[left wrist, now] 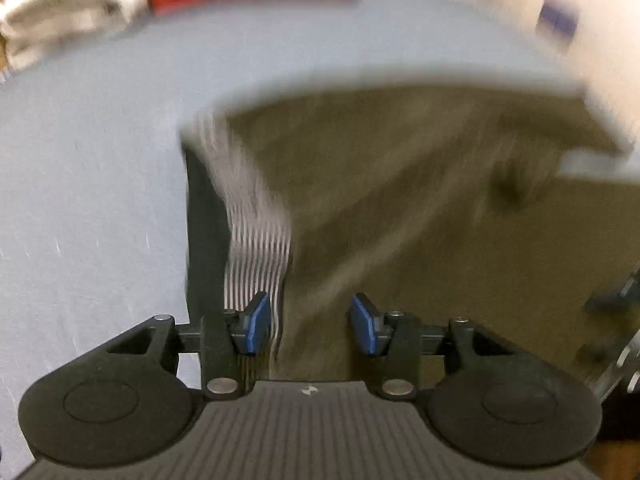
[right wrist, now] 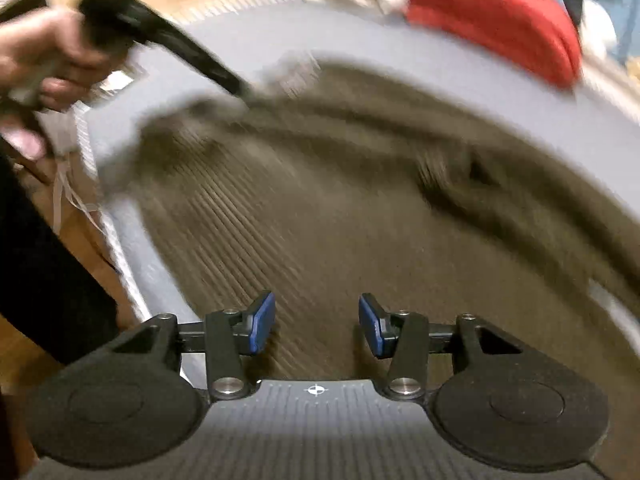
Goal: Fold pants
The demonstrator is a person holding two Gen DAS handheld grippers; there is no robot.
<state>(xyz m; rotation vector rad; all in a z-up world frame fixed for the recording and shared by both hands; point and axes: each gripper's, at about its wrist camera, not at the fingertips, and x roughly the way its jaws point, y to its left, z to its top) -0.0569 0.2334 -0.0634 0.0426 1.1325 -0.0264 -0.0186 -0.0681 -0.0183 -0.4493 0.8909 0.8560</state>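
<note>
The pants (left wrist: 400,208) lie spread on the pale blue sheet (left wrist: 92,184), directly under and ahead of both my grippers. Judged from the right wrist view, their long axis runs from my left hand (right wrist: 44,64) across toward the red cloth (right wrist: 492,16). My left gripper (left wrist: 311,322) sits over the pants' striped edge (left wrist: 256,256); my right gripper (right wrist: 317,322) sits over the middle of the fabric. Both sets of jaws stand partly spread, with the blue pads clear of the cloth and pinching nothing. The next grasp needs a descent onto the near edge.
</note>
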